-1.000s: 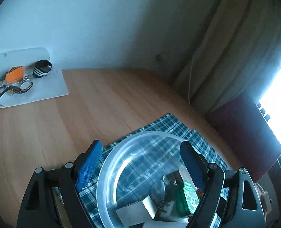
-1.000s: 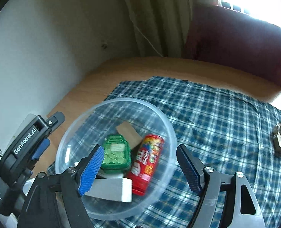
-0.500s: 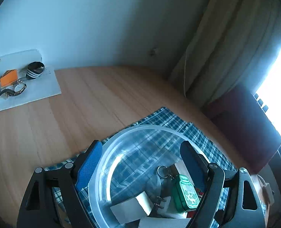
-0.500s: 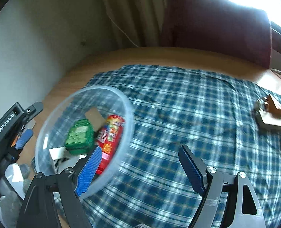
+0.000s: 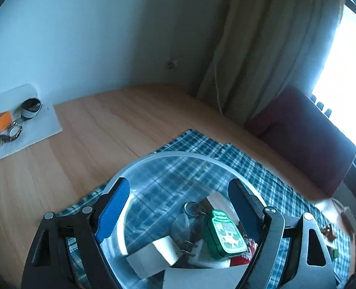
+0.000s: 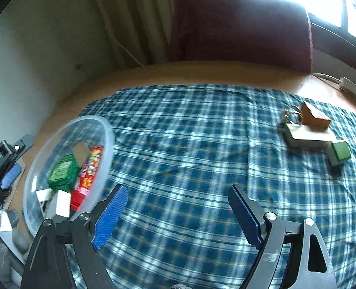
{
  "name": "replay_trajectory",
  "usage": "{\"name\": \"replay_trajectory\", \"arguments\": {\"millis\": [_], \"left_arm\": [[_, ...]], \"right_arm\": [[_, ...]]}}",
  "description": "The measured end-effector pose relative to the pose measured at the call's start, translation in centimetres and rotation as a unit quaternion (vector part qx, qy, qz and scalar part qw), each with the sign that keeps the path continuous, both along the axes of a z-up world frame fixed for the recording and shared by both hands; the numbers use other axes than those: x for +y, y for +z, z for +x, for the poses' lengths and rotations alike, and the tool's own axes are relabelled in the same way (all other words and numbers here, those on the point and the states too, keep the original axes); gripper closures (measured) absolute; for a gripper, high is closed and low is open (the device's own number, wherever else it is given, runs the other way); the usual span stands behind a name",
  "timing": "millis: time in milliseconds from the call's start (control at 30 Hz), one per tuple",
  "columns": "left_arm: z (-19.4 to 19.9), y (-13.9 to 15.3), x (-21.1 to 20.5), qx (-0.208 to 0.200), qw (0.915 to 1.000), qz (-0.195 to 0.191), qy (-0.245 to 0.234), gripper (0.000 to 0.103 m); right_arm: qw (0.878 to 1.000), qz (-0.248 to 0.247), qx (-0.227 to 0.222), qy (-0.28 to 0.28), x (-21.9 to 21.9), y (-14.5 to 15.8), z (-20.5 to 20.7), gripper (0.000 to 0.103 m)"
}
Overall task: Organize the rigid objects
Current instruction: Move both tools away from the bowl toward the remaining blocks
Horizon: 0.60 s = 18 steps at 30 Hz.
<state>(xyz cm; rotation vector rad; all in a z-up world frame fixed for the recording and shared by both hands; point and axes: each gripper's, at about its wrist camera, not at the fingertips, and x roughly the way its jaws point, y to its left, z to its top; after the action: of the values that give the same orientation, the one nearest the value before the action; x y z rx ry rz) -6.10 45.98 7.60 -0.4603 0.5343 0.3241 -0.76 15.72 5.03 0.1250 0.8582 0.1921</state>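
**A:** Since the sorting all runs into the clear plastic bowl (image 6: pixel 67 168), start there: where does it stand, and what does it hold?

**B:** It sits at the left end of the blue checked cloth (image 6: pixel 190 156), near the cloth's edge. Inside lie a green jar-shaped tin (image 6: pixel 63 172), a red tube of sweets (image 6: pixel 88 175), a white block (image 6: pixel 62 204), a brown card piece and a key ring (image 5: pixel 190 207). I would judge that share of the task done.

**A:** And what is left?

**B:** At the far right of the cloth, well apart from the bowl, a small cluster waits: a brown wedge-shaped box (image 6: pixel 313 116) resting on a flat tan-topped box (image 6: pixel 307 136), a bit of metal ring touching them, and a green-topped block (image 6: pixel 339 153) just beside. So, by my reckoning, more than half is in and three or four pieces remain.

**A:** The tongs?

**B:** Both stand with their jaws spread wide and nothing between the pads. The left gripper (image 5: pixel 178 207) hangs over the bowl's near rim, looking down into it. The right gripper (image 6: pixel 175 213) is over bare cloth, pointed toward the cluster but not near it.

**A:** Anything beyond the cloth?

**B:** A wooden table (image 5: pixel 81 144) under it all; on its far left corner a white sheet (image 5: pixel 33 130) with a watch, an orange item and a striped band, which I take to be no part of the job. A dark red chair (image 6: pixel 238 29) and curtains stand behind.
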Motion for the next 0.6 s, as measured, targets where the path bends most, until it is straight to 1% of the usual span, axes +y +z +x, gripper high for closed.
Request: {"name": "replay_trajectory", "arguments": {"millis": [100,233,600], "left_arm": [[0.0,0.2,-0.7,-0.004,0.9999,0.014,-0.008,0.018],[0.1,0.4,-1.4,-0.005,0.9995,0.027,-0.017,0.018],[0.6,0.2,-3.1,0.002,0.9976,0.058,-0.036,0.018]], "right_arm": [[1.000,0.000,0.006,-0.015,-0.8,-0.6,0.3,0.014],[0.999,0.003,0.009,-0.037,-3.0,-0.8,-0.1,0.014],[0.995,0.007,0.002,-0.095,-8.8,-0.8,-1.2,0.014]]}}
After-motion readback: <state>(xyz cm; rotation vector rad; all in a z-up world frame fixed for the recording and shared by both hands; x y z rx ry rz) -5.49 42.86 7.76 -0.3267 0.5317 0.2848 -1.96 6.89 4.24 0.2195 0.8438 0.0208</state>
